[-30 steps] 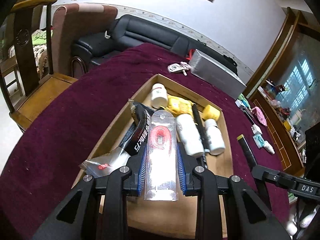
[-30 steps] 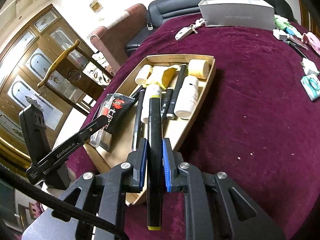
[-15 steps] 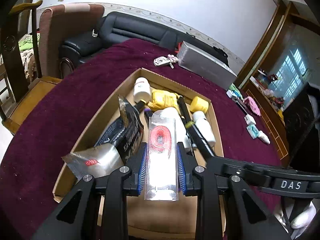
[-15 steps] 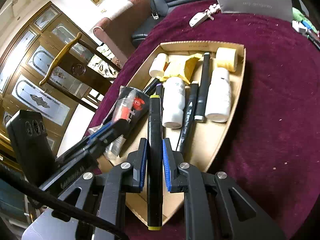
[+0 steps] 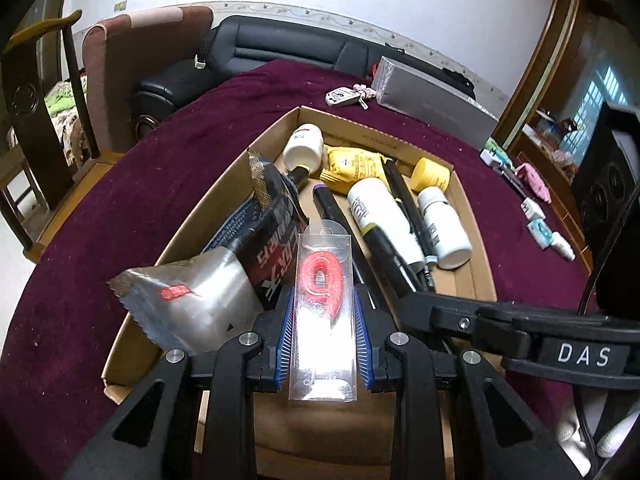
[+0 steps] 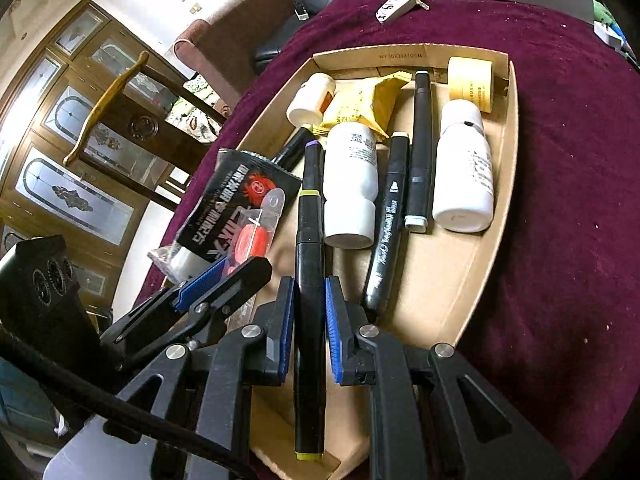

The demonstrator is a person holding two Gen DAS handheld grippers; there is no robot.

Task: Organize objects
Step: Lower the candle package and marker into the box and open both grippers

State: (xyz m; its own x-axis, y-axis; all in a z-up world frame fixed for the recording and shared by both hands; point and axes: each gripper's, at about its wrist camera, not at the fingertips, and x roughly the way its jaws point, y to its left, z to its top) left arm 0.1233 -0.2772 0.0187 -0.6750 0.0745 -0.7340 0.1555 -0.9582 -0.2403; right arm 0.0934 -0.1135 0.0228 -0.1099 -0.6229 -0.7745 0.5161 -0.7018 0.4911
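The left gripper squeezes a clear plastic pack with a red thing inside. Its blue pads press on both long sides of the pack. The pack hangs over the near end of a brown cardboard tray.

The right gripper is closed tight on a black marker with a yellow-green end. The marker points along the gripper, over the tray. Its far end is just beside a white bottle.

The tray sits on a counter with a dark red cloth. In the tray lie two more white bottles, one big and one small, a yellow snack bag, a yellow roll in the far corner, and other dark markers. A black snack packet leans on the tray's left wall, and a shiny silver packet sits in front of it.

Well past the tray, a key fob lies next to a long grey box. Some little things lie on the cloth off to the right.
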